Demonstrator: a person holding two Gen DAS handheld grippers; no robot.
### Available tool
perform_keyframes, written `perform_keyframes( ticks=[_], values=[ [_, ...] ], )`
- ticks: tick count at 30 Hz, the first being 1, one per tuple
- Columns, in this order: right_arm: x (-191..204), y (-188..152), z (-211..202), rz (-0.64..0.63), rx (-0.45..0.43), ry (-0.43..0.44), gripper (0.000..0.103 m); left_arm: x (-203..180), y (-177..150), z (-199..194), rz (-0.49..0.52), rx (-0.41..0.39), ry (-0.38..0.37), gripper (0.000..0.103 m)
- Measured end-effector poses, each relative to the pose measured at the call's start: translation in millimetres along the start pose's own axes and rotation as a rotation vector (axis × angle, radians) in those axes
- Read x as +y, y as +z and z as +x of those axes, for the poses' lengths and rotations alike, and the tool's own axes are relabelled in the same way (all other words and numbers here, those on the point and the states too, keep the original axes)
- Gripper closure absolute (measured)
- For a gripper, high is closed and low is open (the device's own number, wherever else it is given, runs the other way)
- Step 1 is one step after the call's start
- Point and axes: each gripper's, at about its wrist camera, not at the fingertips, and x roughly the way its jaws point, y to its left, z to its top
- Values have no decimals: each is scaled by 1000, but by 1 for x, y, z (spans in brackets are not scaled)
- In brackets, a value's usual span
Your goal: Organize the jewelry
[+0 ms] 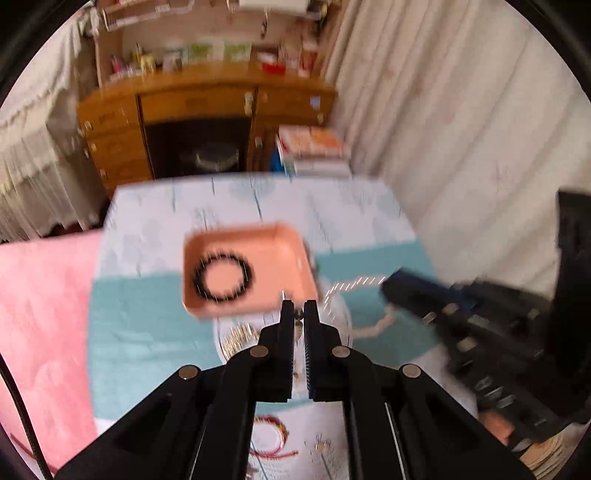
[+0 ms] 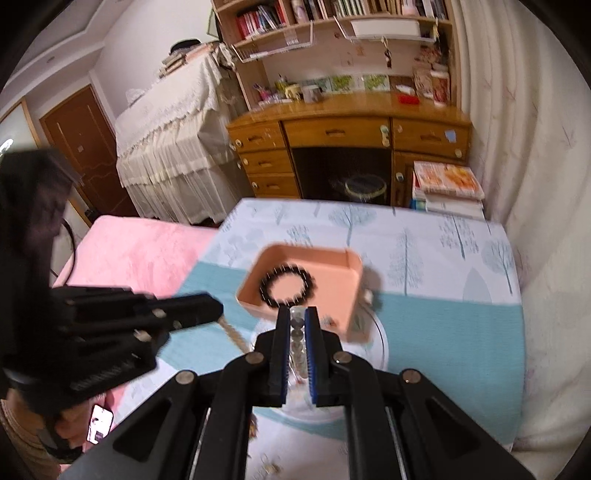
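Pink tray (image 1: 284,254) sits mid-frame on the tree-print cloth (image 1: 147,332), a black bead bracelet (image 1: 223,278) lying flat in its left part. Just below the tray's lower right corner, the left tongs (image 1: 299,314) are shut on a small metal piece. In the right view, the right tongs (image 2: 298,321) clamp a clear bead strand (image 2: 296,339) below the tray.

Ahead of you stands a honey-coloured wooden desk (image 2: 347,136) with brass-knobbed drawers, and in its dark knee-hole a round bin (image 2: 365,186). Above it you have a wall shelf of books (image 2: 332,14). To its right a stack of magazines (image 2: 447,186) sits beside pale cream curtains (image 2: 524,129). On your left is a lace-covered cabinet (image 2: 173,147), a brown door (image 2: 88,147) (shut), and a fluffy pink blanket (image 1: 40,325).
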Motion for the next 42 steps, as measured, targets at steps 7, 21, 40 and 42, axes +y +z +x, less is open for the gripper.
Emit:
perform_keyframes(
  ticks=[7,21,40,42],
  values=[
    [9,33,19,17,-44,-12,95,4,48,-39,-9,-130,37,100],
    [-27,19,138,113,133,-56,95,49,51,75,-109,0,129,100],
    [-29,-29,98,147,146,-26,94,47,-16,76,37,-24,154,37],
    [-26,-39,85,142,137,-24,94,48,-27,65,28,-19,113,37]
  ],
)
